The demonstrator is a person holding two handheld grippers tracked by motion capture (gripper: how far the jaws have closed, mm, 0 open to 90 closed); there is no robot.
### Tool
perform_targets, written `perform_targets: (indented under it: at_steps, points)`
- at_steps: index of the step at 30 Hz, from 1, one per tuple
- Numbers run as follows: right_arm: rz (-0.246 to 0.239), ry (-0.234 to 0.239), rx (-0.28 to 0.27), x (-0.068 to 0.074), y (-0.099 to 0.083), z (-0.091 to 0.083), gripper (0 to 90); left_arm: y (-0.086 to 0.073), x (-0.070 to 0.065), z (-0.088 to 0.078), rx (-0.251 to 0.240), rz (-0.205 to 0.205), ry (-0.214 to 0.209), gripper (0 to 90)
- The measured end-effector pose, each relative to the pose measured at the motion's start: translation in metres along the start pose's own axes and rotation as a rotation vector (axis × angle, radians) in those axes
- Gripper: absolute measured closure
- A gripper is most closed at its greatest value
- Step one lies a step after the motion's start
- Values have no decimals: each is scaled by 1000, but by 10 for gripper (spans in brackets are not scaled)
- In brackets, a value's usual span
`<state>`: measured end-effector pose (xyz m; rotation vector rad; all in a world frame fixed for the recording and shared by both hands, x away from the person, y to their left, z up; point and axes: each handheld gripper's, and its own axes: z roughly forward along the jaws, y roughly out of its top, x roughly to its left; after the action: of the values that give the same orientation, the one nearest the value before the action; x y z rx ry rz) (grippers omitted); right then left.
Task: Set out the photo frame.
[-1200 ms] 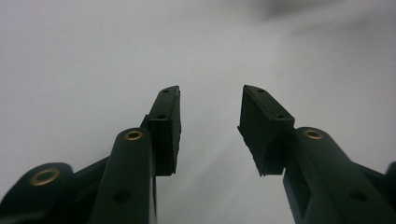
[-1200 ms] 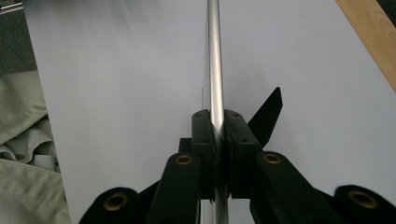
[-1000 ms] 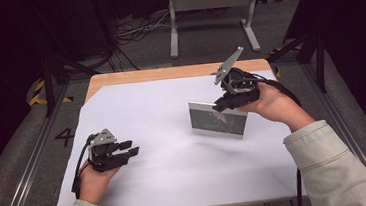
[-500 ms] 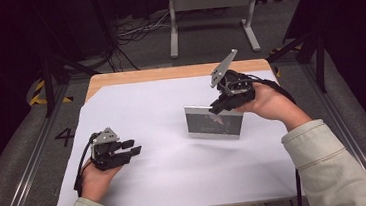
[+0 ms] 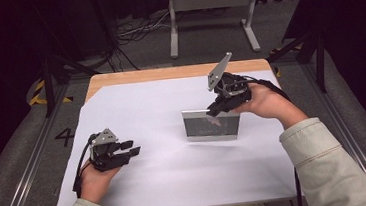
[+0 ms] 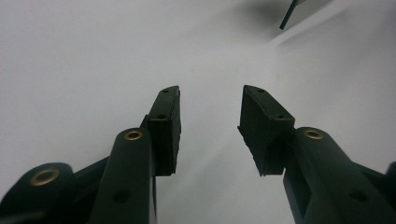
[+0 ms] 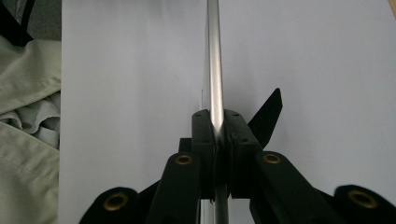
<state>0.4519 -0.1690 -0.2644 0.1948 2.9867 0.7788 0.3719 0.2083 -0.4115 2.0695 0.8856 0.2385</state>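
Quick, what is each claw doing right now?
Left gripper: open, holding nothing, low over the white sheet.
Right gripper: shut on the top edge of the upright picture frame.

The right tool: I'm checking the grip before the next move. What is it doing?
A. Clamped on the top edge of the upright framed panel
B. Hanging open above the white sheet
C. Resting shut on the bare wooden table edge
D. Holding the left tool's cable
A: in the right gripper view the right tool has both jaws pressed on the thin silver edge of the framed panel, which stands upright on the white sheet in the high view.
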Motion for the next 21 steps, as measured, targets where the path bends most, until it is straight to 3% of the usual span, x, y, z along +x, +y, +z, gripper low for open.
perform_targets:
  at_steps: [10,21]
  points:
    - [-32,58,-16,-5,-3,10,844,1,0,2,8,-1,-6,587]
    - [-60,81,6,-10,-4,18,842,2,-1,5,8,1,-11,587]
